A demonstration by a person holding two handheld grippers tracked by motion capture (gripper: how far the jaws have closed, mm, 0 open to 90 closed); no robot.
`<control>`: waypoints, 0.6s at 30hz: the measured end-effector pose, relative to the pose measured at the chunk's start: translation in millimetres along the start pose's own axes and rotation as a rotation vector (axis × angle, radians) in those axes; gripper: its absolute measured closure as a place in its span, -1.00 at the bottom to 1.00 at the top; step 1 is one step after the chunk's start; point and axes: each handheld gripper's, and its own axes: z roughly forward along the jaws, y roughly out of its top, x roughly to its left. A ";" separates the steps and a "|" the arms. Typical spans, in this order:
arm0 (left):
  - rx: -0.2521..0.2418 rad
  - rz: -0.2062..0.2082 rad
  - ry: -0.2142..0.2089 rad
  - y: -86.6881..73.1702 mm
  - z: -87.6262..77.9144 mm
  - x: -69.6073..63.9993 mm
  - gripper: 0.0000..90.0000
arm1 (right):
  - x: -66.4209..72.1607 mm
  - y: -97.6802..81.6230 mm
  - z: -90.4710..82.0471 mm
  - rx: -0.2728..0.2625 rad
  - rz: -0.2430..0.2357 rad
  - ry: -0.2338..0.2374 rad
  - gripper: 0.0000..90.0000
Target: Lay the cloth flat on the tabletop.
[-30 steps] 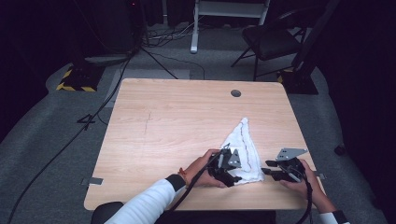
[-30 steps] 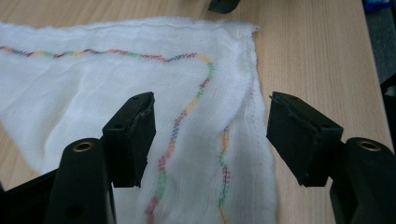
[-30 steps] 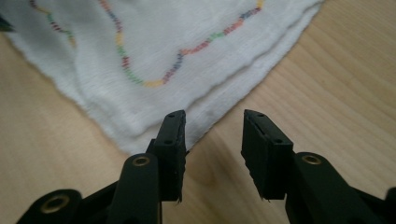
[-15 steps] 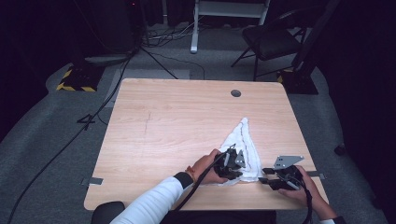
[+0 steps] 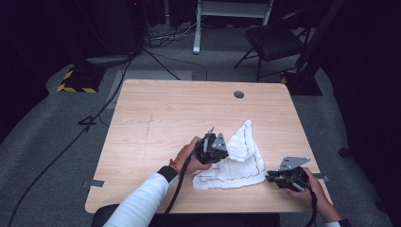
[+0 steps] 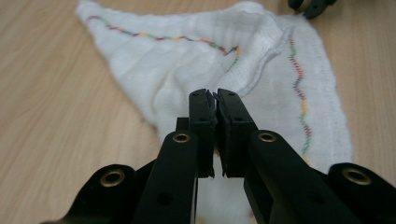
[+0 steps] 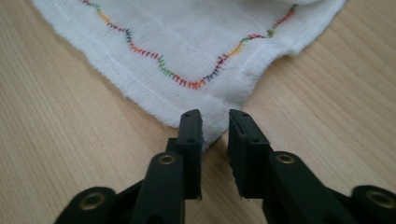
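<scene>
A white cloth (image 5: 241, 166) with a wavy multicoloured stitch line lies rumpled on the right half of the wooden table (image 5: 161, 118). My left gripper (image 5: 225, 152) is at the cloth's left edge. In the left gripper view its jaws (image 6: 215, 95) have just closed and now stand shut, pinching a raised fold of the cloth (image 6: 187, 60). My right gripper (image 5: 269, 178) lies low at the cloth's lower right corner. Its jaws (image 7: 215, 116) have been closing, but a gap remains. The cloth's corner (image 7: 187, 42) reaches in between the tips, unpressed.
The table has a round cable hole (image 5: 239, 94) near its far edge. On the dark floor behind stand a black chair (image 5: 274, 42) and a white frame (image 5: 231, 9), among cables (image 5: 156, 52). Bare wood stretches left of the cloth.
The left jaws shut and the left hand moved left and away from the person, drawing the cloth's left side out. The right jaws narrowed; that hand stayed put.
</scene>
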 end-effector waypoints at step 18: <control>0.044 -0.201 0.174 -67.4 -34.9 58.7 0.90 | -63.3 52.8 30.5 -0.090 0.088 -0.136 0.23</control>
